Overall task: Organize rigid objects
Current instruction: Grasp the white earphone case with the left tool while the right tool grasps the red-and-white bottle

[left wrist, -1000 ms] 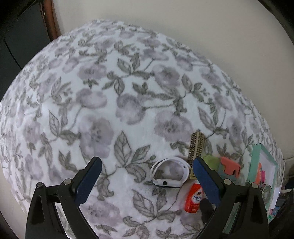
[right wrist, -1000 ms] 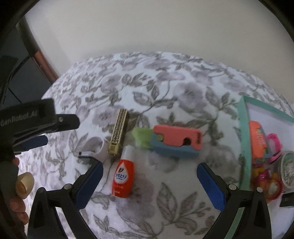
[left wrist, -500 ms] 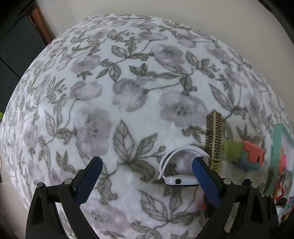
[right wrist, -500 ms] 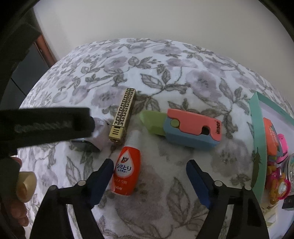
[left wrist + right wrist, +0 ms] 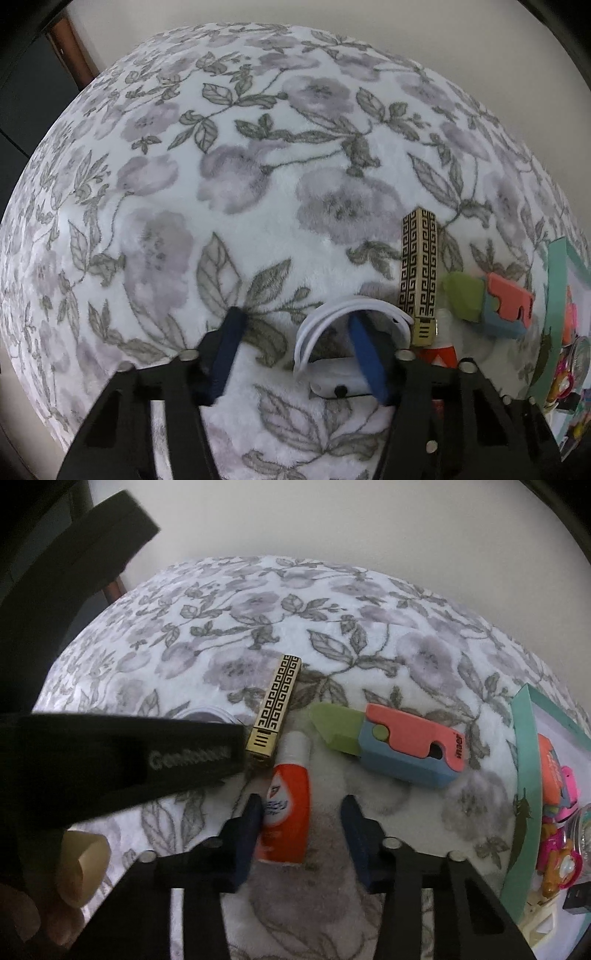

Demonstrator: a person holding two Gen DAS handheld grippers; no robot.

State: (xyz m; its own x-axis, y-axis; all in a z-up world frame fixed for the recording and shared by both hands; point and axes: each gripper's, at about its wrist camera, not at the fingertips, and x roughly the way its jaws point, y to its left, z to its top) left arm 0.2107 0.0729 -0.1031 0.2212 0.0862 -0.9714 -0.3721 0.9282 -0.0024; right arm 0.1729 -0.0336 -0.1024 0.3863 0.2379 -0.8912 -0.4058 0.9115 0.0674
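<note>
While both tongs close, unclamped, around watch and bottle, teal tray holds toys.

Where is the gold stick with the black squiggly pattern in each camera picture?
Left wrist view: the gold patterned stick stands right of centre, just right of the white band.
Right wrist view: it lies left of centre, slanting, above the orange bottle.
Shared landmark: the pink and blue toy, to the stick's right in both.

We read "GenRobot" on the left gripper body, small inverted lettering on the coral toy, bottle print illegible
</note>
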